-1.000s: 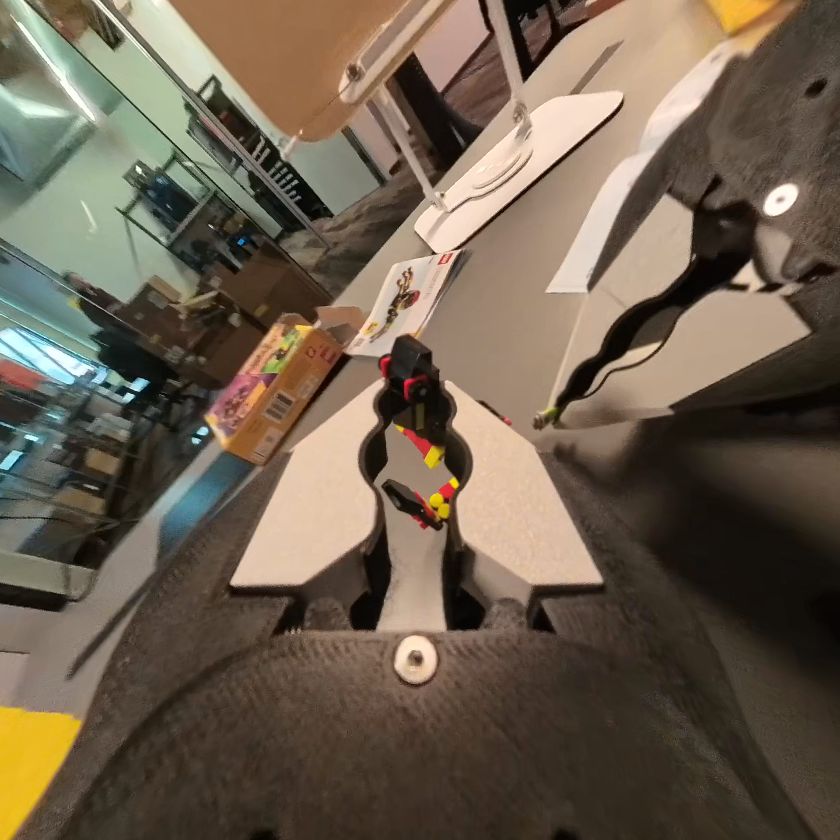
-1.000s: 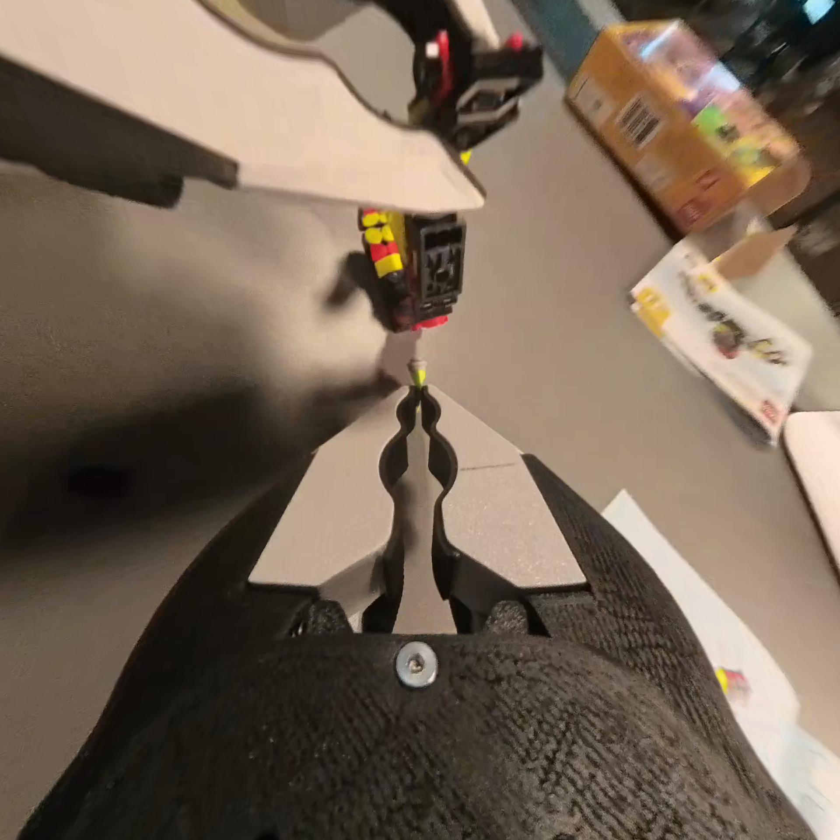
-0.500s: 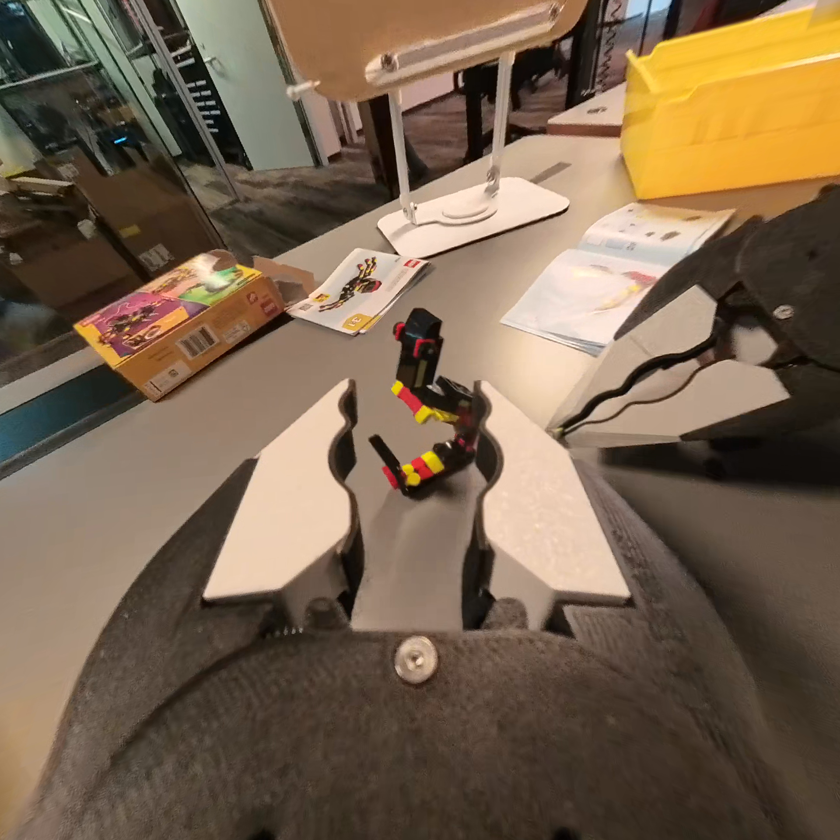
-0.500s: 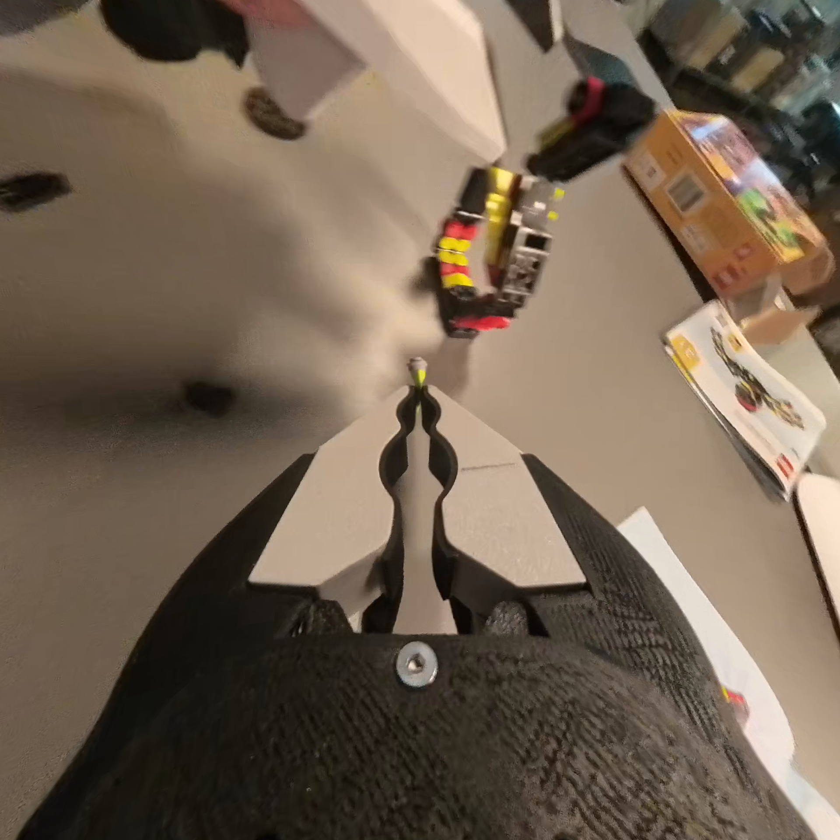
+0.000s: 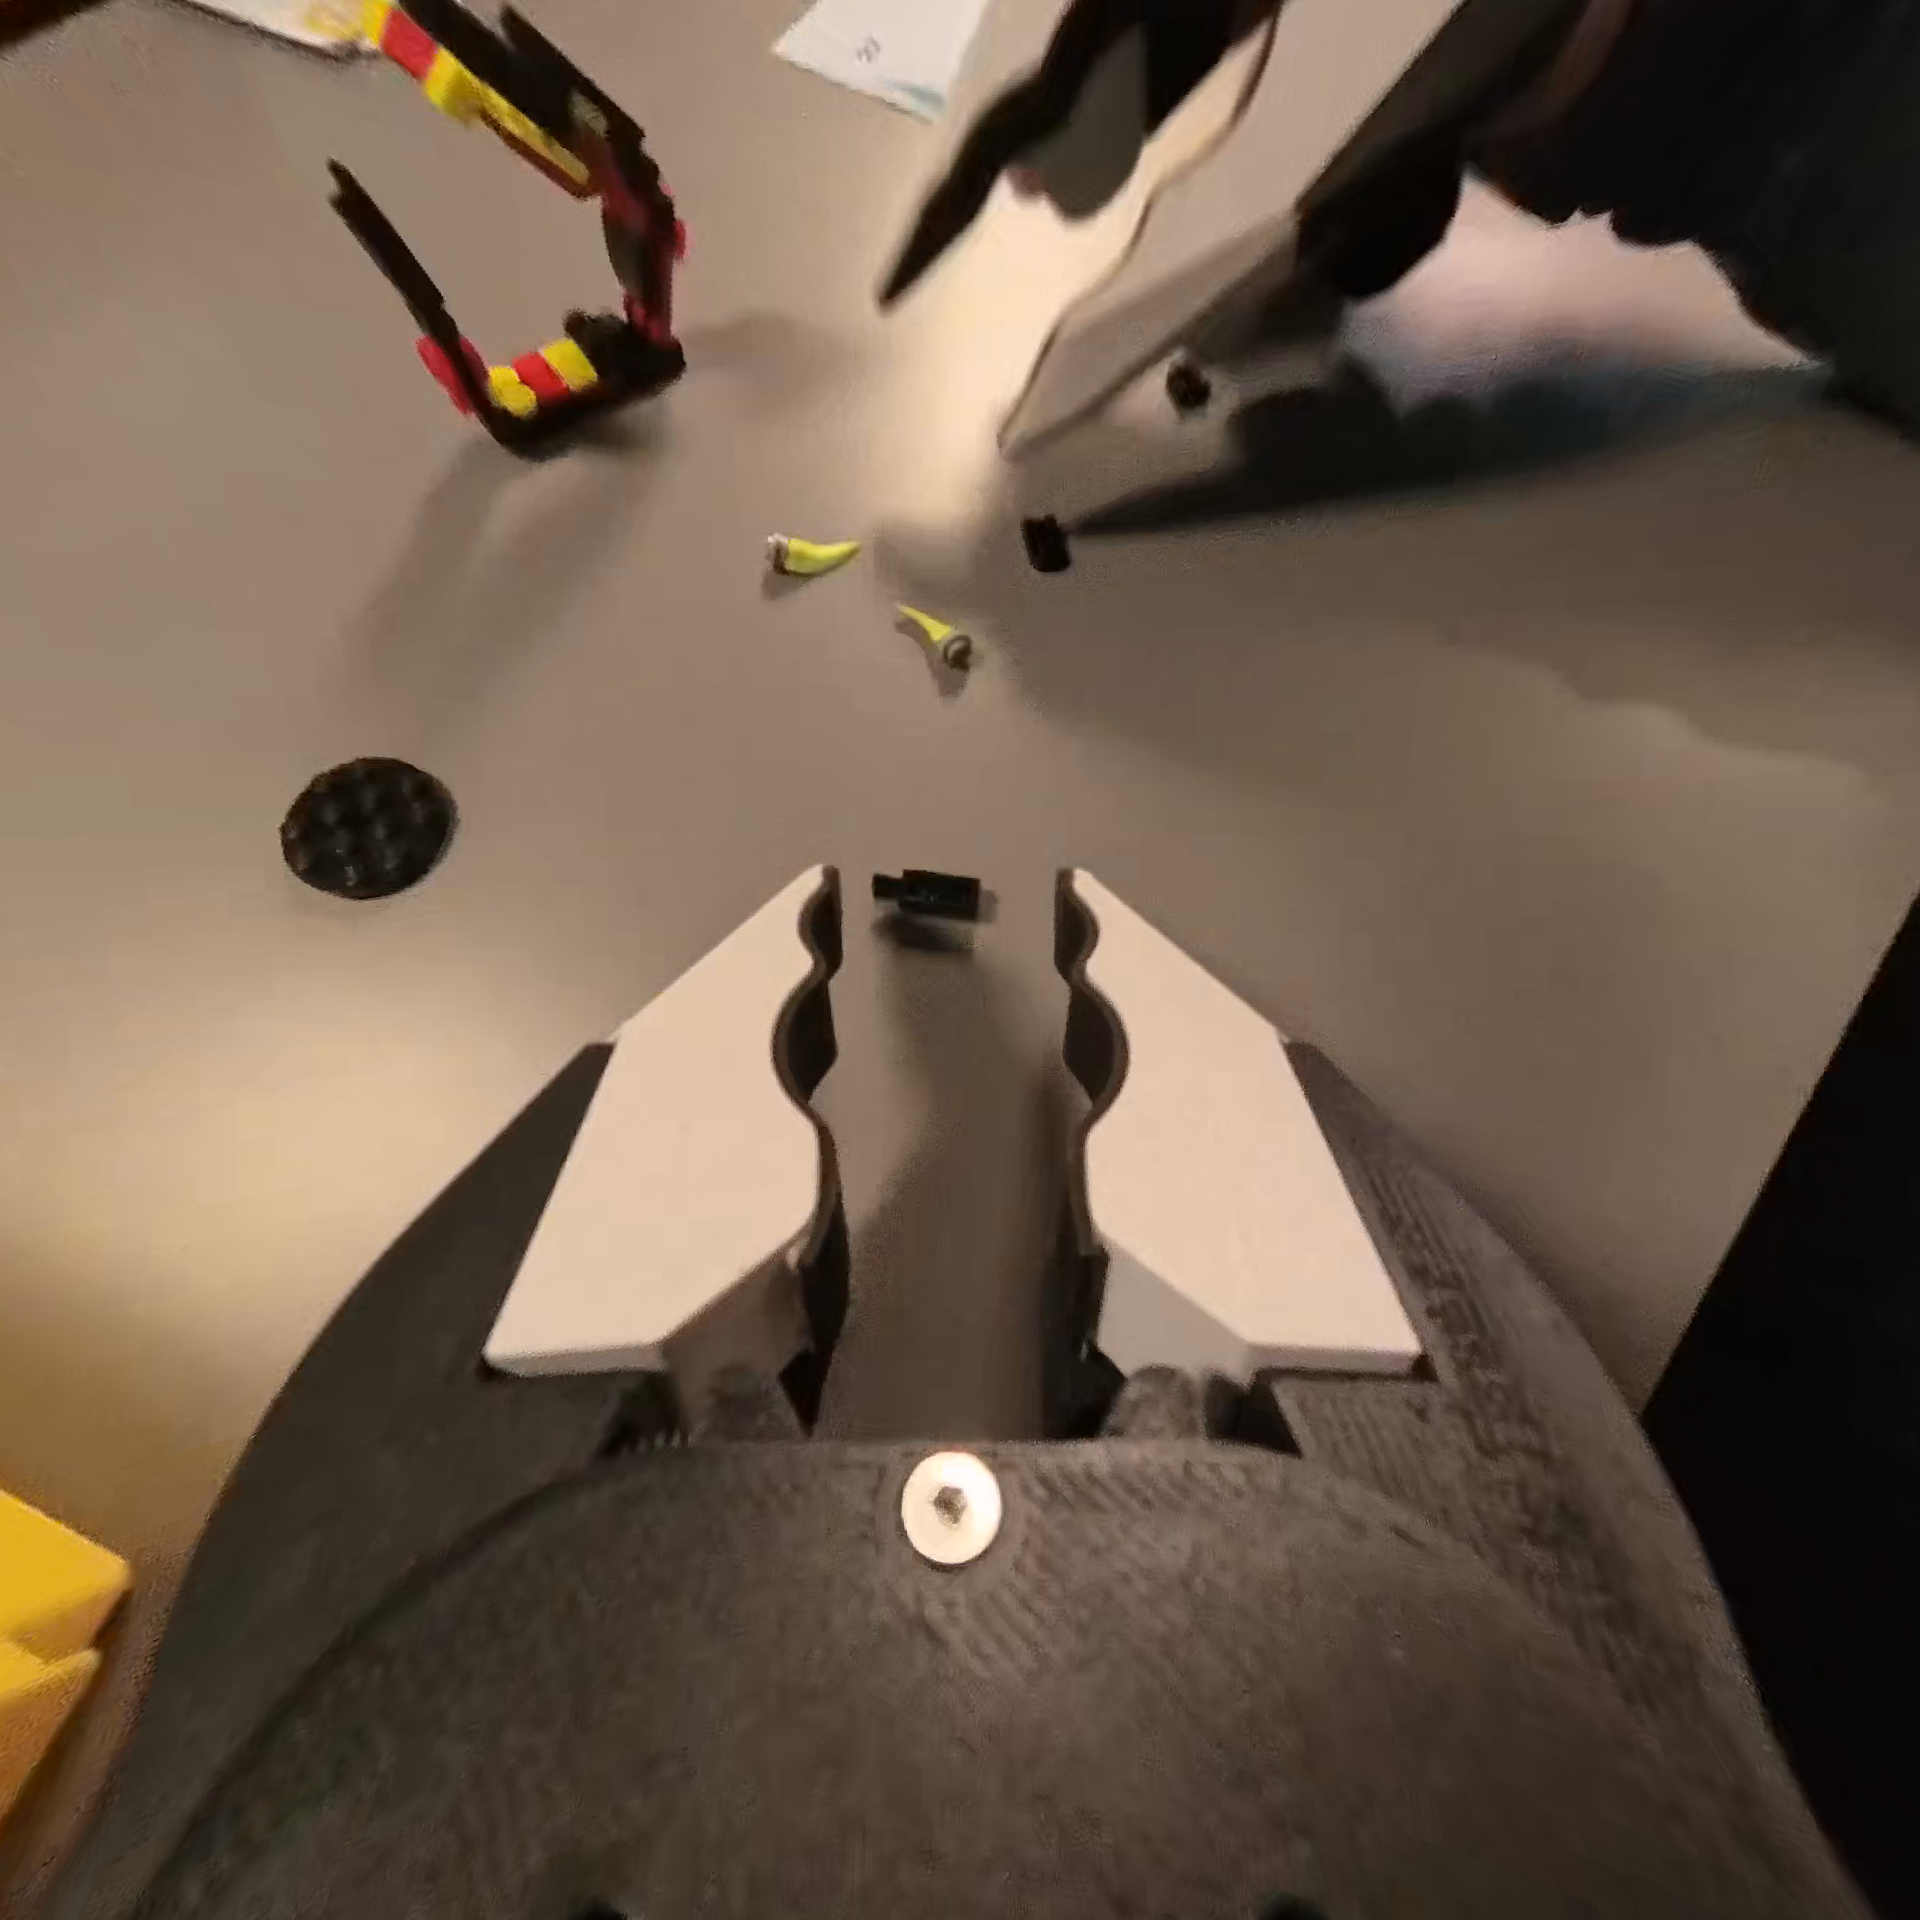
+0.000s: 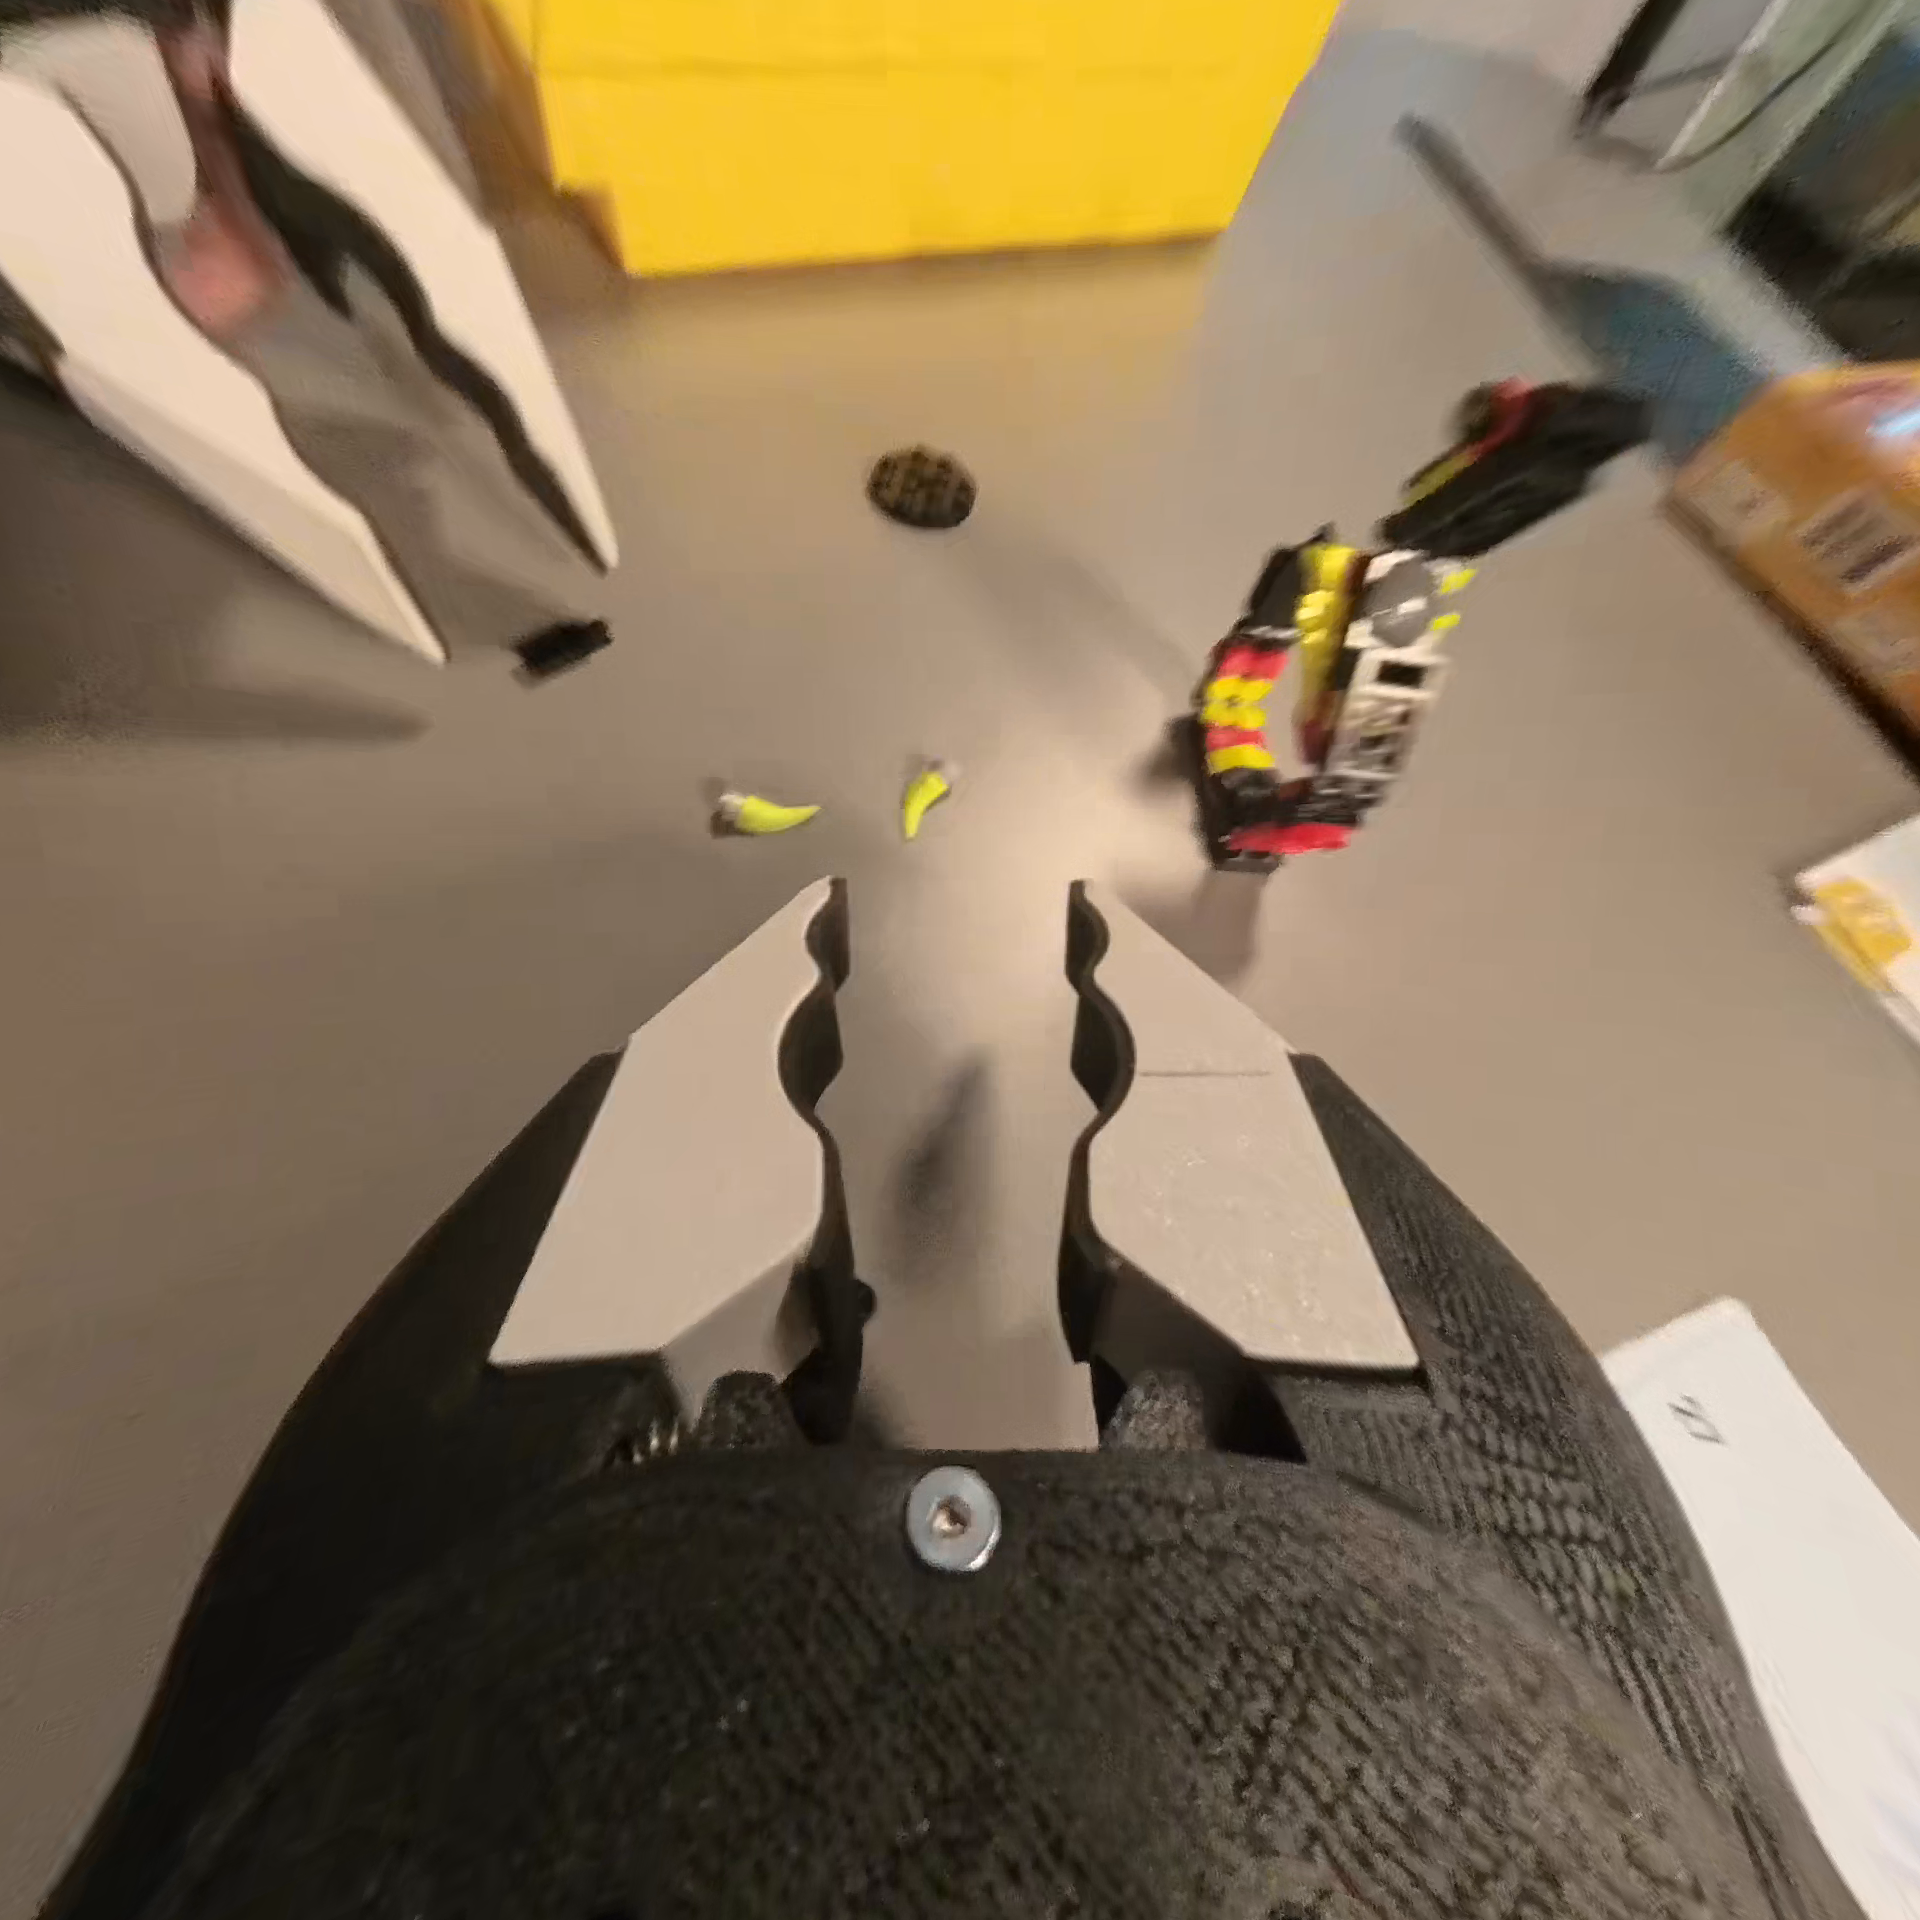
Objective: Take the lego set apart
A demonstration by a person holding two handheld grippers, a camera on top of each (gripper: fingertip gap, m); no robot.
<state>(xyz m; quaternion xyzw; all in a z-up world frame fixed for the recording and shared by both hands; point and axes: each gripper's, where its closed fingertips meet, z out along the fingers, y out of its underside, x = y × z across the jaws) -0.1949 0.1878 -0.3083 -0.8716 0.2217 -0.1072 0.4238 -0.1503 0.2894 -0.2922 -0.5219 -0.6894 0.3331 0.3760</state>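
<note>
The black, red and yellow lego model [image 5: 551, 260] stands on the grey table, held by neither gripper; it also shows in the right wrist view [image 6: 1309, 707]. My left gripper [image 5: 948, 883] is open and empty, with a small black piece [image 5: 930, 899] just beyond its tips. My right gripper [image 6: 956, 894] is open and empty. Two lime claw pieces [image 6: 769, 816] [image 6: 925, 795] lie loose on the table just ahead of it. A black round plate [image 5: 369, 826] lies to the left. Another small black piece [image 5: 1044, 542] lies under the right gripper's tips [image 5: 951, 374].
A yellow bin [image 6: 904, 125] stands behind the left gripper [image 6: 520, 608]. An orange box [image 6: 1818, 520] and a booklet [image 6: 1870, 935] lie right of the model. A white sheet [image 6: 1766, 1507] lies at the near right. The tips of one gripper are about 12 cm away from the tips of the other. The black round plate [image 5: 369, 826] is about 10 cm from my left fingertips and 15 cm from my right. Seen from the right wrist view [image 6: 906, 477] as well.
My left gripper opened and let go of the lego model, which now stands on the table. My right gripper opened and released the lime claw piece. Both views now look down on the table.
</note>
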